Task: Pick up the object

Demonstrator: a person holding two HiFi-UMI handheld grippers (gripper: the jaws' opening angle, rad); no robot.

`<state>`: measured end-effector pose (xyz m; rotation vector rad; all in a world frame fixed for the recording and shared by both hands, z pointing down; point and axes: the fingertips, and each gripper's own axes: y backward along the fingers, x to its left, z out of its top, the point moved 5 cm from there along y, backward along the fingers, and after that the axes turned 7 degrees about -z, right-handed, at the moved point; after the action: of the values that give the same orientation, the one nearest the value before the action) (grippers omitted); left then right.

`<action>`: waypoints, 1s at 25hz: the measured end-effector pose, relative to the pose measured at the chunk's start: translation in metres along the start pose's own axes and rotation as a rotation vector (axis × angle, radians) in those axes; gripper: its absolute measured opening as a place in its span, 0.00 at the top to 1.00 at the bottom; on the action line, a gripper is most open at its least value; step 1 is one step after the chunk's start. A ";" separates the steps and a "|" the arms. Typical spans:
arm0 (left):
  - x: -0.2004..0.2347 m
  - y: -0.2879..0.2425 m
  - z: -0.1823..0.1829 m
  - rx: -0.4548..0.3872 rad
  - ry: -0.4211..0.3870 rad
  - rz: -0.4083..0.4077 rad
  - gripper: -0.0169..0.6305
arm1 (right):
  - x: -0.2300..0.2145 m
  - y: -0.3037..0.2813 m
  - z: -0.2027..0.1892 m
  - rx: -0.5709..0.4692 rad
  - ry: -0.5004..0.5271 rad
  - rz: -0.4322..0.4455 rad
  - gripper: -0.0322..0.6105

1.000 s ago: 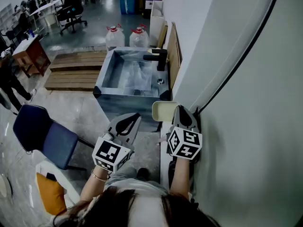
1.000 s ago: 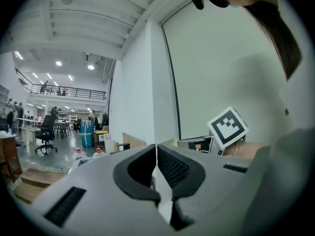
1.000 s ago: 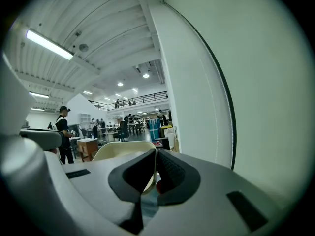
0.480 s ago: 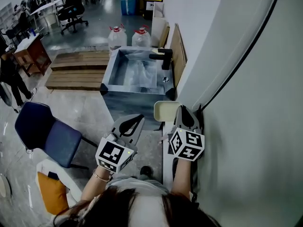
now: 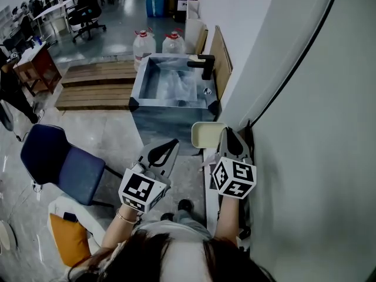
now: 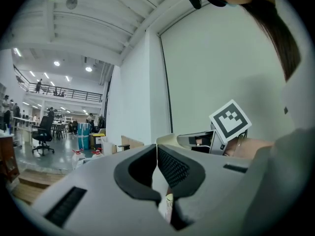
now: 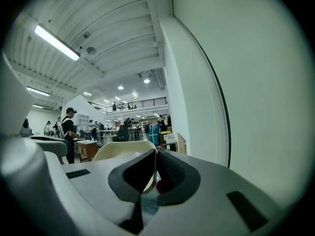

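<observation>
- While the person stands close beside a white wall [image 5: 294, 128], both grippers are held out in front at about waist height, well above the floor.
- Left gripper [image 5: 169, 147]: jaws pressed together, nothing between them; its own view [image 6: 157, 149] shows the pads meeting.
- Right gripper [image 5: 228, 137]: jaws likewise closed and empty [image 7: 156, 154], close beside the wall.
- Which thing is meant by the task is not certain. The nearest candidate is a cream object [image 5: 205, 135] with rounded corners, just ahead of the right gripper and near the wall. It also shows beyond that gripper's jaws [image 7: 123, 151].
- It looks like thin moulded plastic, so probably light, stiff and smooth. A pinch on its near rim seems the best hold, after the jaws are opened.
- Past it stands a grey tub [image 5: 170, 106] with two water bottles [image 5: 144, 42] behind it. A blue chair [image 5: 59, 163] is well off to the left.
</observation>
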<state>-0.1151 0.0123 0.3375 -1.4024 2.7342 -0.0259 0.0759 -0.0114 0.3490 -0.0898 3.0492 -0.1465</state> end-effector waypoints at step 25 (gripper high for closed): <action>-0.017 0.048 -0.002 -0.027 0.022 -0.026 0.96 | 0.033 0.060 0.005 -0.026 0.017 -0.011 0.90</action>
<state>-0.1443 0.0547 0.3377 -1.4530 2.7445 -0.0066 0.0405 0.0458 0.3349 -0.1078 3.0684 -0.1089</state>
